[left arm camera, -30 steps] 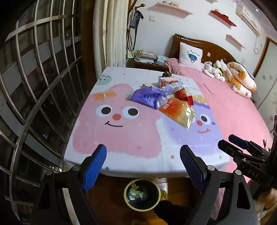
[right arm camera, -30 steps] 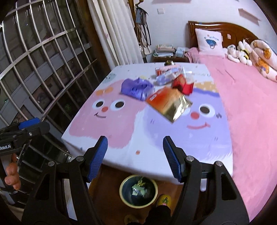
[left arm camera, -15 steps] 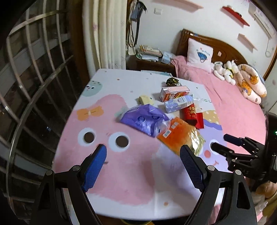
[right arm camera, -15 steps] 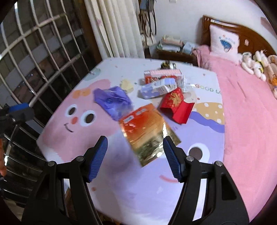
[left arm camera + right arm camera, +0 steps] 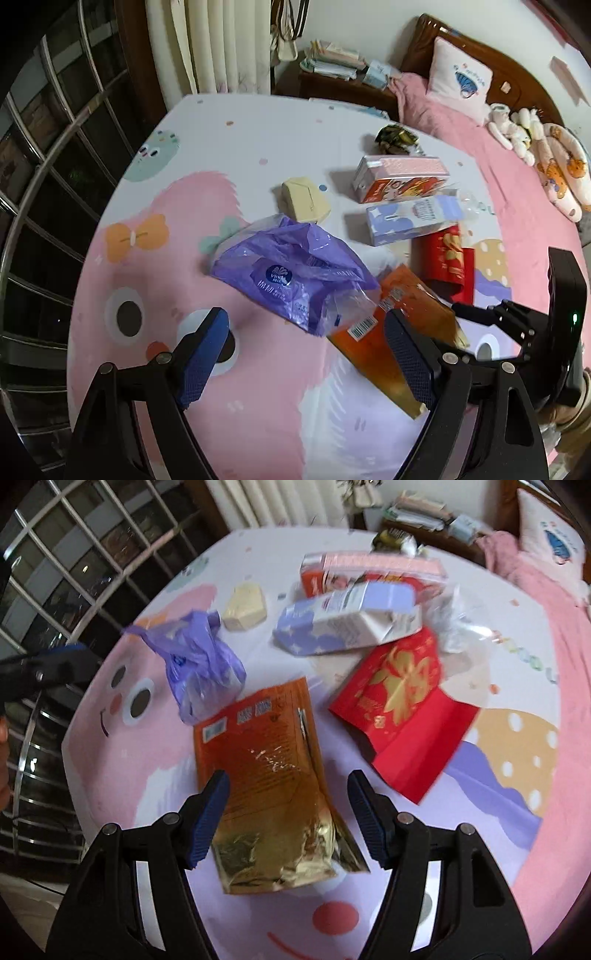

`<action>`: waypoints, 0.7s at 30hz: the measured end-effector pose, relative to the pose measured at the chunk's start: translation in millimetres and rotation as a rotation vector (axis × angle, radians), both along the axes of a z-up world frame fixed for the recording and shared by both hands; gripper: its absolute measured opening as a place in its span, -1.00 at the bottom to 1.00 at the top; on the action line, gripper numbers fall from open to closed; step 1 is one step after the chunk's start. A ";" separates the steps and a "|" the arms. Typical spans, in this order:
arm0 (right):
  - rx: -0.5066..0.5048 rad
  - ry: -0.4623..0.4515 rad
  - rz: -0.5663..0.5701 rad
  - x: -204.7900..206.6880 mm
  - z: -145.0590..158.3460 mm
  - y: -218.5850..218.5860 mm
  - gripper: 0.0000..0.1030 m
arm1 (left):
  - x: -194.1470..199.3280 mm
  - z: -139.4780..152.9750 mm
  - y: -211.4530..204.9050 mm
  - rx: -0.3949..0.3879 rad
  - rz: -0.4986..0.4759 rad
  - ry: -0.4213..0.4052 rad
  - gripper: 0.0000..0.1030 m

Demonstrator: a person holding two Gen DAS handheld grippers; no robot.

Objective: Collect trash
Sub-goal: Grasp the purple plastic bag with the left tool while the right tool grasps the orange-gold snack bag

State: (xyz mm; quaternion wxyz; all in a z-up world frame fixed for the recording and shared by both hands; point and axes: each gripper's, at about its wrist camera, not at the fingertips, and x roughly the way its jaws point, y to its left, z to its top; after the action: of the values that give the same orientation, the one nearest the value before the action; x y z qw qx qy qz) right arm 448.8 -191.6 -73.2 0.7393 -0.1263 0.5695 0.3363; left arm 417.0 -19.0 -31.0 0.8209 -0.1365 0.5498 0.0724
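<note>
Trash lies on a cartoon-printed bed sheet [image 5: 258, 406]. A crumpled purple tissue bag [image 5: 295, 273] sits just beyond my open left gripper [image 5: 306, 332], nothing between its fingers. An orange and gold snack pouch [image 5: 269, 775] lies flat below my open right gripper [image 5: 288, 794], whose fingers stand either side of it, apart from it. Farther back are a red packet [image 5: 402, 709], a purple-white carton [image 5: 351, 616], a pink-red carton [image 5: 399, 177], a small yellow box [image 5: 304, 199] and a dark crumpled wrapper [image 5: 395, 138]. The right gripper [image 5: 487, 314] also shows in the left wrist view.
A barred window [image 5: 48, 166] runs along the left, curtains [image 5: 221, 44] behind. A bedside table with stacked papers [image 5: 332, 61], a wooden headboard, a pillow [image 5: 461, 77] and soft toys [image 5: 535, 140] lie at the far end. Pink bedding [image 5: 554, 664] covers the right.
Both grippers have come forward and down over the bed, from its foot to the trash pile. The floor bin seen earlier below has dropped out of view. Both stay open.
</note>
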 end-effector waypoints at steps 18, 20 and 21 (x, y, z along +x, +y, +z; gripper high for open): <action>-0.059 -0.099 0.215 -21.1 -26.4 27.8 0.13 | 78.3 -62.3 -1.6 -0.067 0.177 0.170 0.70; -0.062 -0.102 0.213 -21.1 -26.1 28.4 0.12 | 85.4 -69.0 -2.7 -0.044 0.197 0.193 0.70; -0.063 -0.104 0.212 -20.9 -26.6 28.3 0.11 | 88.5 -72.6 -3.0 -0.033 0.211 0.206 0.67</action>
State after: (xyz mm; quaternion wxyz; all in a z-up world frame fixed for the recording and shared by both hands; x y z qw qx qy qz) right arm 427.9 -163.3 -99.8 0.7239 -0.2264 0.5240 0.3875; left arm 505.5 -22.0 -103.5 0.7455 -0.1987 0.6150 0.1629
